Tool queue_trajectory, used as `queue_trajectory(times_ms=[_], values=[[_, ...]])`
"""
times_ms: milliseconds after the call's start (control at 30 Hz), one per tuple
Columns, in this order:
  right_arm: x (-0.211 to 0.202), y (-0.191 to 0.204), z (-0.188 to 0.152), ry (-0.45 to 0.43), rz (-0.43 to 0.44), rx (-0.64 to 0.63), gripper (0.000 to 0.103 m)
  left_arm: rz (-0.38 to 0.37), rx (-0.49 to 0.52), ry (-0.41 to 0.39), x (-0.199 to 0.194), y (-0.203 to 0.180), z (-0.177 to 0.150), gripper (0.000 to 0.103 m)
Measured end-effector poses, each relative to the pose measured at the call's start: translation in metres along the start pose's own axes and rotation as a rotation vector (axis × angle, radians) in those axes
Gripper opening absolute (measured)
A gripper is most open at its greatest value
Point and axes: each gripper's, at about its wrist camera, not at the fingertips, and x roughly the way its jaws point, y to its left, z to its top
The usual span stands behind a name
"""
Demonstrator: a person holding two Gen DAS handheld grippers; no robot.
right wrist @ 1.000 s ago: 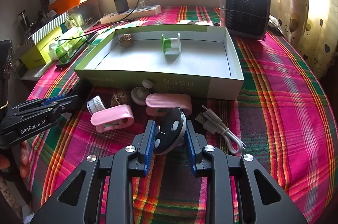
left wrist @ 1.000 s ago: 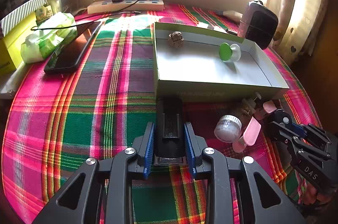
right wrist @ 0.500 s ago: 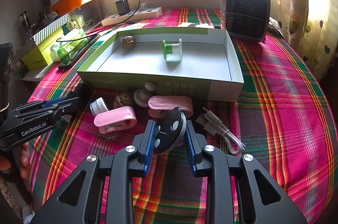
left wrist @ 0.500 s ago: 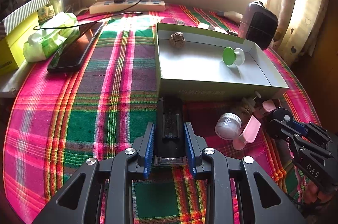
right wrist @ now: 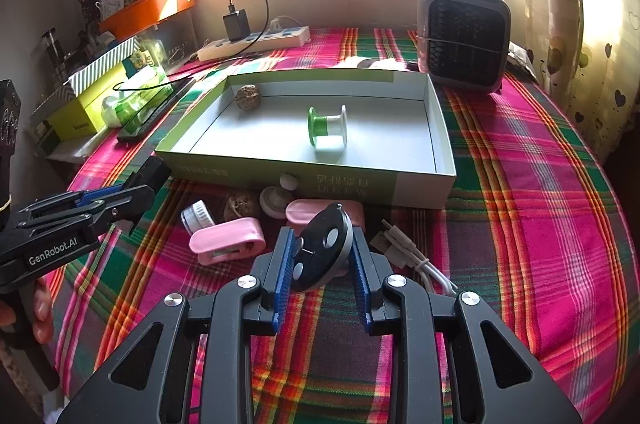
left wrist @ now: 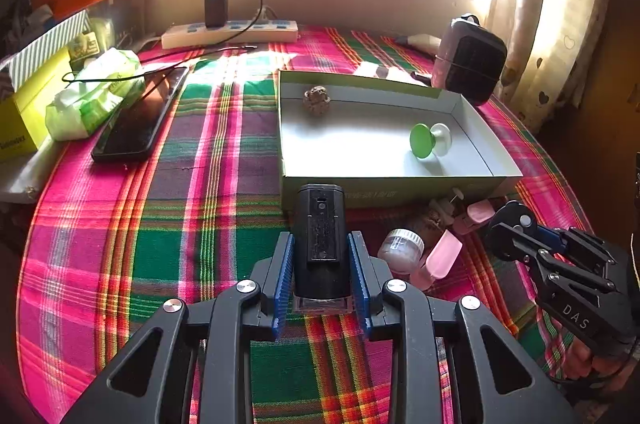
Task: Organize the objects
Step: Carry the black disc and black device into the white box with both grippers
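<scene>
Left gripper (left wrist: 322, 268) clenched on black block (left wrist: 320, 230), just short of box (left wrist: 384, 186) near wall, left end

Right gripper (right wrist: 322, 260) clenched on black disc (right wrist: 320, 250), over clutter before same wall

Both still outside box: lift each above wall first, carry over bare floor clear of green spool (right wrist: 326, 125) and walnut (right wrist: 248, 97), lower, then release

Writing: "GenRobot.AI" on left gripper, "DAS" on right; box print unreadable

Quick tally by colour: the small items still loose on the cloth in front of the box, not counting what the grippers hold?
Pink: 2, a clip and a case
White: 3, jar, knob, cable
Brown: 1, walnut
Total: 6
</scene>
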Motion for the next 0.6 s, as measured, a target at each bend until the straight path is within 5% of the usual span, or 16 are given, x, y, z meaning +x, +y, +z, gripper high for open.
queue_trajectory(times_ms=[600], values=[[-0.006,-0.006,0.038,-0.072,-0.023,-0.031,0.028,-0.041,0.038,-0.021,0.005,-0.018,0.03,0.025]])
